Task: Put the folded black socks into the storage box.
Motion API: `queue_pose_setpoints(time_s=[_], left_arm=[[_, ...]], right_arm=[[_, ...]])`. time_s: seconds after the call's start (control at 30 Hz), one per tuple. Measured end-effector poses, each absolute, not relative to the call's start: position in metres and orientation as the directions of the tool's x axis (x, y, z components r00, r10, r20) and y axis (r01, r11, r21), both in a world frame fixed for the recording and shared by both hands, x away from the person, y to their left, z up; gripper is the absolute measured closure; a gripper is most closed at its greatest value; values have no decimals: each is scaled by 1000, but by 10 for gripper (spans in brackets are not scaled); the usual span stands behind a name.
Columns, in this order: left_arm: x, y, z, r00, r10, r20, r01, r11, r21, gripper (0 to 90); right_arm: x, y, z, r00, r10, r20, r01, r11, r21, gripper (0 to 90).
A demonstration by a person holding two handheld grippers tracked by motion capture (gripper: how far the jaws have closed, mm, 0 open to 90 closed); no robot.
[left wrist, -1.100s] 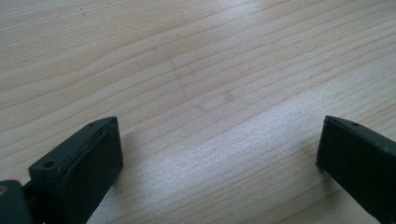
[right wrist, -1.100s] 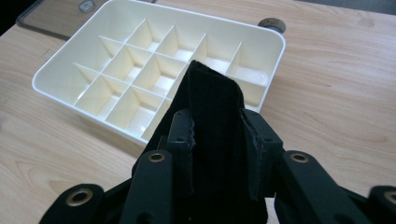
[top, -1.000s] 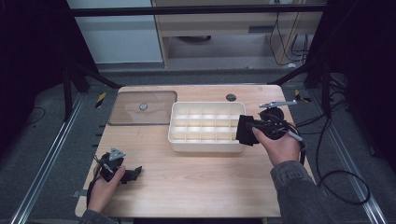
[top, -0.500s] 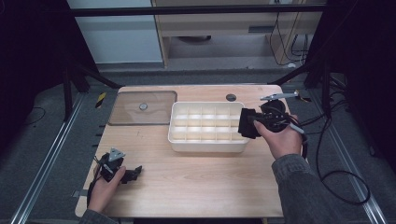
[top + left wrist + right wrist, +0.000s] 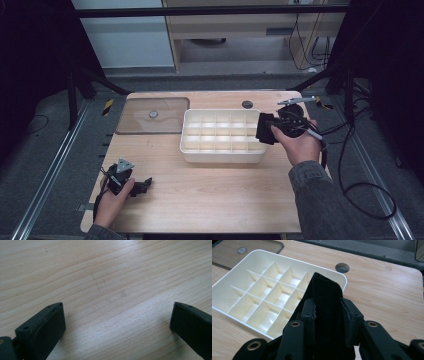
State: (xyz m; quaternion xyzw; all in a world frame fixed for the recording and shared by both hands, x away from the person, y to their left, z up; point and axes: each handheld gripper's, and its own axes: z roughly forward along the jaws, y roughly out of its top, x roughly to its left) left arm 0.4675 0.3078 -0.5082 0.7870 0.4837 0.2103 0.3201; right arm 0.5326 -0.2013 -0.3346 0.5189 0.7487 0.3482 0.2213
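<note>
My right gripper (image 5: 266,129) is shut on a folded black fabric strap (image 5: 325,290) and holds it over the right end of the white divided tray (image 5: 222,159). In the right gripper view the strap rises between the jaws of that gripper (image 5: 327,312), above the tray's (image 5: 227,311) near corner compartments, which look empty. My left gripper (image 5: 143,185) rests on the table near the front left edge. Its jaws stand wide apart in the left gripper view, where this gripper (image 5: 117,322) has only bare wood between them.
A tinted clear lid (image 5: 152,115) lies flat at the back left, touching the tray's corner. A round cable hole (image 5: 247,104) sits behind the tray. A thin metal tool (image 5: 297,100) lies at the back right. Cables trail off the table's right side.
The right hand has drifted slightly toward the back of the table with the strap still gripped. The left hand has stayed put.
</note>
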Motion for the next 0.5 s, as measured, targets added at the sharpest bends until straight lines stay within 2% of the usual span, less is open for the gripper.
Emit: queue_pose_setpoints(time_s=[0.5], left_arm=[[467,308,-508,444,896,21,626,-326,709,0]], right_arm=[[548,-194,-349,-345,939,0,620,227,751,673]])
